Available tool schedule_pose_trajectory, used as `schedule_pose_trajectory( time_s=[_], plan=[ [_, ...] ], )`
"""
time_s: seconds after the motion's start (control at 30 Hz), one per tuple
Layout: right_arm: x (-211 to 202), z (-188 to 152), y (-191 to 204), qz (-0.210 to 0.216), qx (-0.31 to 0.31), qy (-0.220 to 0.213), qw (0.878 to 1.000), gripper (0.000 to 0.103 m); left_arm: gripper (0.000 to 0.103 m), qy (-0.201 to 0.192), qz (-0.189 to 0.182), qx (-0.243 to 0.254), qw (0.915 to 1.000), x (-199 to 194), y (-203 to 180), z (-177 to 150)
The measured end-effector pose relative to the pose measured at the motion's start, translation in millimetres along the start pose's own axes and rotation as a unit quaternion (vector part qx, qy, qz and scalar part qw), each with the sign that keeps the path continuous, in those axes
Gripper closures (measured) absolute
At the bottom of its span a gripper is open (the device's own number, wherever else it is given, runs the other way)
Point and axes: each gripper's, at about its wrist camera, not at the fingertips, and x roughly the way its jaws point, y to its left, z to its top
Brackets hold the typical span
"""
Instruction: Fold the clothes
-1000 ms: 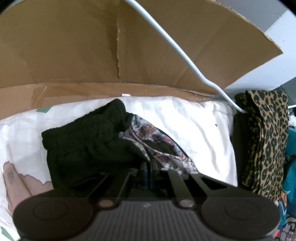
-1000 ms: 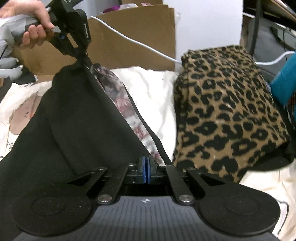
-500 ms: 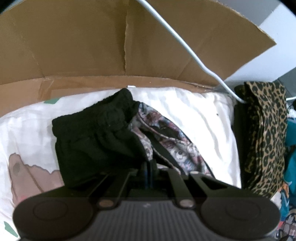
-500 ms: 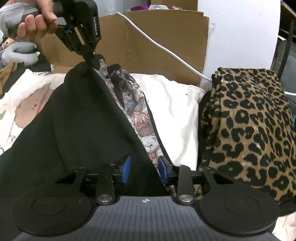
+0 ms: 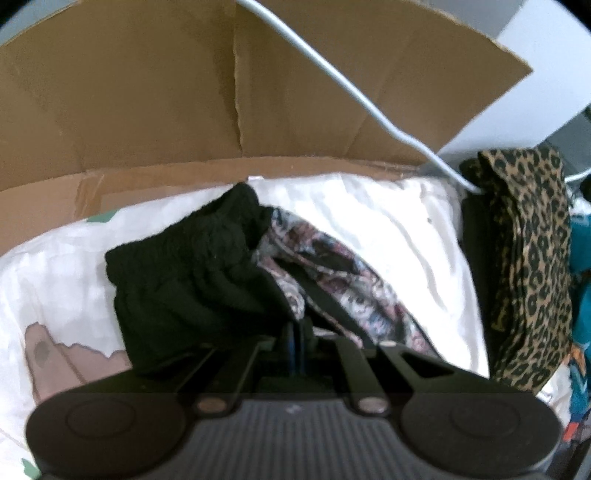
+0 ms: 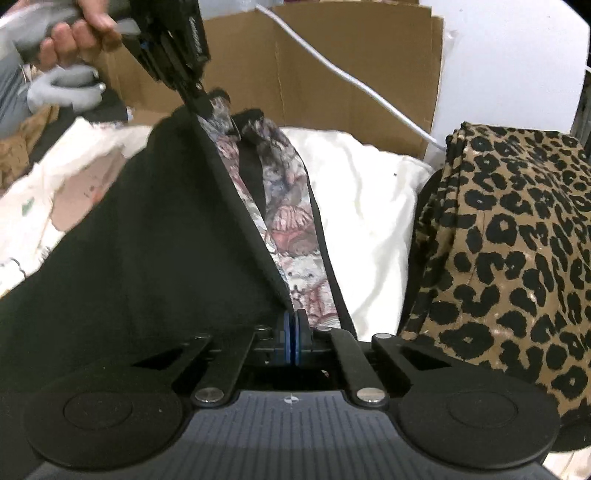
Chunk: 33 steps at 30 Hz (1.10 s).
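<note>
Currently both tools grip one black garment (image 6: 155, 240), which has a floral-print lining (image 6: 291, 254) showing along its lifted edge; it hangs as a taut sheet between them above the white bedsheet (image 6: 369, 206); left gripper (image 6: 201, 105), held in a hand (image 6: 74, 33) at upper left of the right wrist view, has its jaws pinched onto the far corner; right gripper (image 6: 292, 341) has its blue pads (image 6: 286, 341) pressed together on the near edge, cloth caught between; in the left wrist view the left gripper (image 5: 295, 341) reads likewise narrow, clamped on cloth, with the bunched elastic waistband (image 5: 207, 240) hanging below it; a folded leopard-print pile (image 6: 517, 258) sits just beside on the right, touching the sheet; a cardboard panel (image 6: 332, 55) stands behind, a white cable (image 6: 351, 81) across it.

Step in hand, as I judge: garment held by one edge, stretched out, ready for a fold; not yet laid flat.

Next move likely calls for lowering both corners together onto the bare sheet, keeping tension even so the lining does not spill out; must stay clear of the leopard pile; waistband bunching may need smoothing first.
</note>
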Motion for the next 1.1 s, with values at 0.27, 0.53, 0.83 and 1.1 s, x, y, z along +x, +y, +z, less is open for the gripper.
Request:
schedule_pose_trajectory(
  time_s=[0.27, 0.53, 0.83, 1.1],
  plan=[
    [-14.0, -6.9, 2.0, -0.039, 0.051, -0.03, 0.997, 0.103, 0.1, -0.024, -0.035, -0.059, 0.9974, 10.3, -2.3, 16.0],
    [-11.9, -6.2, -9.0, -0.063, 0.094, -0.025, 0.993, 0.103, 0.1, -0.053, -0.054, -0.087, 0.9934, 21.3, -5.9, 20.9],
    [-10.3, -3.6, -16.2, -0.083, 0.124, -0.021, 0.989, 0.103, 0.101, -0.091, -0.081, -0.101, 0.9874, 29.0, -7.5, 19.3],
    [3.1, -7.6, -13.7, -0.097, 0.123, 0.002, 0.988, 0.101, 0.098, -0.082, -0.073, -0.106, 0.9883, 73.7, -9.8, 22.2]
  ],
)
